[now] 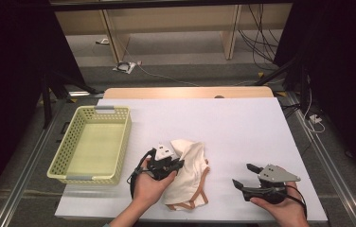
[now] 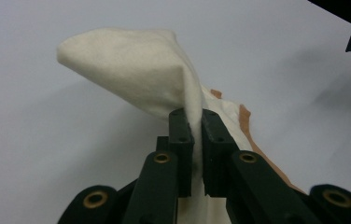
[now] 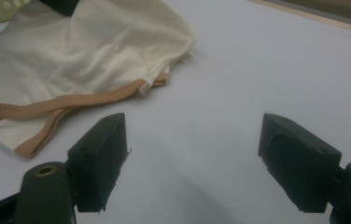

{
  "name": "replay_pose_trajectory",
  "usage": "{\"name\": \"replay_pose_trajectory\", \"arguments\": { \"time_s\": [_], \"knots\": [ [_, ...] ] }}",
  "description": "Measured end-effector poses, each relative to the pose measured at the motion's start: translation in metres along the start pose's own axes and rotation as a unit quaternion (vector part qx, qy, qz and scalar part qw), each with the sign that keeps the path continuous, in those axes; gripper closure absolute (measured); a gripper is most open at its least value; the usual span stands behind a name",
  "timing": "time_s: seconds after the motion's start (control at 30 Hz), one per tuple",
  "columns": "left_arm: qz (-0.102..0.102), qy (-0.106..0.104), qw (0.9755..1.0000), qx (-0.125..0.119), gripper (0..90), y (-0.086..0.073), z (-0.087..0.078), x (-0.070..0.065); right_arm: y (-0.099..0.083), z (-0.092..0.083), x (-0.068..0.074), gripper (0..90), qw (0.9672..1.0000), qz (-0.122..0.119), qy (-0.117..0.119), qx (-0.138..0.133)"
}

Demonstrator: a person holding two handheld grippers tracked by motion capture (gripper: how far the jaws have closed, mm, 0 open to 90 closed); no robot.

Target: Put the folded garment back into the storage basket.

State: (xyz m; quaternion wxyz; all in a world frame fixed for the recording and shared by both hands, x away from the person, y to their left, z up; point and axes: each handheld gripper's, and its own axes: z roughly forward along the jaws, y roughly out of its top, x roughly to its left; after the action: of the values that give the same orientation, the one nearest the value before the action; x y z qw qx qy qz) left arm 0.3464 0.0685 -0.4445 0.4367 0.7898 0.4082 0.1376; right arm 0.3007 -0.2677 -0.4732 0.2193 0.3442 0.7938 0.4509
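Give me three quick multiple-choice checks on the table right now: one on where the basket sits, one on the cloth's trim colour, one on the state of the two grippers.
1. The basket lies where?
A. On the table's left side
B. On its right side
C. On the floor

2. The cream cloth has trim of what colour?
A. Blue
B. Tan-orange
C. Black

3. How do the grippers stand?
A. Both open
B. Both shut on the cloth
C. Left gripper shut on the cloth, right gripper open

Answers: 1 A, the high view shows it left of the cloth; 2 B, the bands along its hem; 3 C, a fold is pinched, the other jaws wide over bare table.

A cream cloth point(image 1: 188, 172) with tan edging lies on the white table point(image 1: 242, 127) beside a pale yellow-green basket point(image 1: 67, 158).
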Motion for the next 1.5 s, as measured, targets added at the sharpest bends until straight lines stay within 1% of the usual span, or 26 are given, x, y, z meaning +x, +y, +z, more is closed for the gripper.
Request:
{"name": "replay_pose_trajectory", "arguments": {
  "time_s": [0.03,0.2,0.23,0.3,0.8,0.83,1.0,1.23,1.5],
  "knots": [
    [0.012,0.001,0.9999,-0.005,83.9,0.002,-0.003,-0.001,0.0,0.0,0.0,24.4,1.0,0.0,0.0,0.0],
    [0.015,0.002,0.9998,-0.011,83.9,0.005,-0.007,-0.001,0.0,0.0,0.0,24.4,1.0,0.0,0.0,0.0],
    [0.018,0.0,0.9998,-0.013,83.9,0.006,-0.008,-0.001,0.0,0.001,0.0,24.4,1.0,0.001,0.002,-0.004],
    [0.02,0.0,0.9997,-0.014,83.9,0.007,-0.01,0.0,0.0,0.0,0.0,24.4,1.0,0.0,0.0,0.0],
    [0.03,0.005,0.9993,-0.022,83.9,0.012,-0.019,0.003,0.0,0.0,0.0,24.4,1.0,0.001,0.0,-0.003],
    [0.036,0.007,0.999,-0.023,83.9,0.012,-0.021,0.003,0.0,0.0,0.0,24.4,1.0,0.001,0.0,-0.003],
    [0.045,0.01,0.9985,-0.028,83.9,0.014,-0.024,0.004,0.0,0.0,0.0,24.4,1.0,0.001,0.0,-0.004],
    [0.044,0.01,0.9984,-0.035,83.9,0.016,-0.027,0.005,0.0,0.0,-0.001,24.4,0.9999,0.004,0.001,-0.01],
    [0.047,0.014,0.9979,-0.042,83.9,0.018,-0.031,0.007,0.0,0.0,-0.001,24.4,0.9999,0.005,0.001,-0.011]
  ]
}}
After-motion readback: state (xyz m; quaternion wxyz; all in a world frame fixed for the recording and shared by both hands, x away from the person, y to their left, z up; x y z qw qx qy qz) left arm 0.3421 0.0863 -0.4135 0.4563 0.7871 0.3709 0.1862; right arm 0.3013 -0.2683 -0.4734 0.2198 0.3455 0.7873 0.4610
